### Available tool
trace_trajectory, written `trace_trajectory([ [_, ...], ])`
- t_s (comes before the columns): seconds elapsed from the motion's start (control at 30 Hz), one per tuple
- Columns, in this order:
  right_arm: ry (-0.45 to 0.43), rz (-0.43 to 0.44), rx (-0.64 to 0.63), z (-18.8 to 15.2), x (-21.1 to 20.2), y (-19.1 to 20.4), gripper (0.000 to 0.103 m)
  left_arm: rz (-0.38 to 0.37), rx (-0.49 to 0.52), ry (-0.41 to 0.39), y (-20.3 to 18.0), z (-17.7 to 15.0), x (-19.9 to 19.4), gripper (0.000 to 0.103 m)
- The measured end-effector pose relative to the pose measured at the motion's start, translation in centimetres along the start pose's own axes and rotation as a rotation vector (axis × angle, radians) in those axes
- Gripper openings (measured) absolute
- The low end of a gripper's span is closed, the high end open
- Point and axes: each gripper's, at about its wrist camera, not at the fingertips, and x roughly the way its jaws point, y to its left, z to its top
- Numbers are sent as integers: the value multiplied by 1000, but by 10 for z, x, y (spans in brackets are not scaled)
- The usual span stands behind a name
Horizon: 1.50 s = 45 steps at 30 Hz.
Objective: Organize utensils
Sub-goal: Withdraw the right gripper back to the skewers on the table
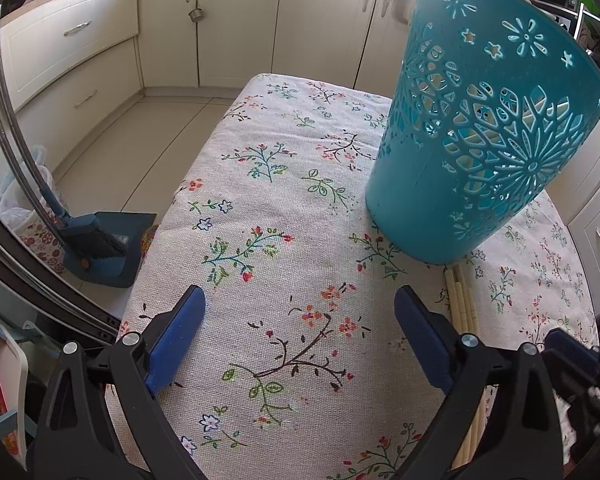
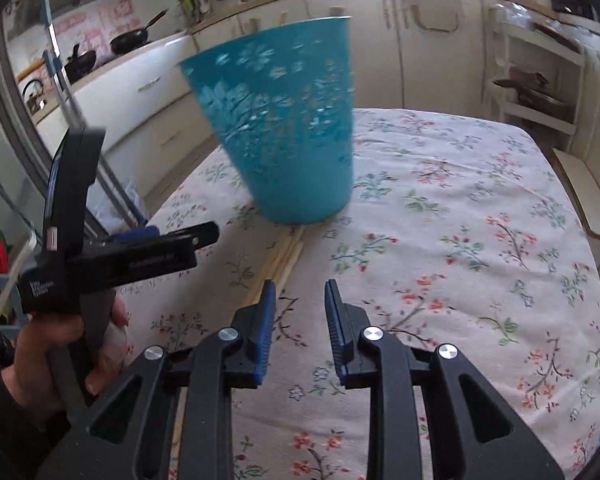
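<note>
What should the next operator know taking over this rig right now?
Left tool: open, empty, low over the floral tablecloth.
Right tool: open, empty, just right of the chopsticks.
Chopsticks lie bundled on the cloth, far ends at the base of the upright teal basket.
Done: nothing gripped yet; light sticks show through the basket's cutouts.
Left: pick up the chopsticks and drop them into the basket.

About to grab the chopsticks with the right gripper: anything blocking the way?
Nothing visible lies between the open right gripper and the chopsticks just ahead-left. Their far ends run up to the teal basket; whether under it is unclear.
</note>
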Motion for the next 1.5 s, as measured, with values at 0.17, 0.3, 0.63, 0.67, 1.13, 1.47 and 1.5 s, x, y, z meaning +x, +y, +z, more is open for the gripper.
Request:
trace_trajectory([
  [0.17,49,-1,-16,-12,17,6,27,-2,-1,-1,0,0,0,92],
  [0.3,60,-2,0,-15,23,2,27,-5,-2,-1,1,0,0,93],
  [0.63,63,-36,-10,-11,34,6,26,-5,-1,-1,1,0,0,93],
  [0.67,61,-45,-17,-10,34,7,26,-4,0,-1,1,0,0,93],
  [1.13,57,-26,2,-9,37,7,26,0,6,2,-1,0,2,94],
  [1.47,69,-79,-48,-9,42,17,26,-1,5,1,-1,0,2,94],
  [1.5,69,-86,-54,-9,42,18,26,-1,5,1,-2,0,2,94],
])
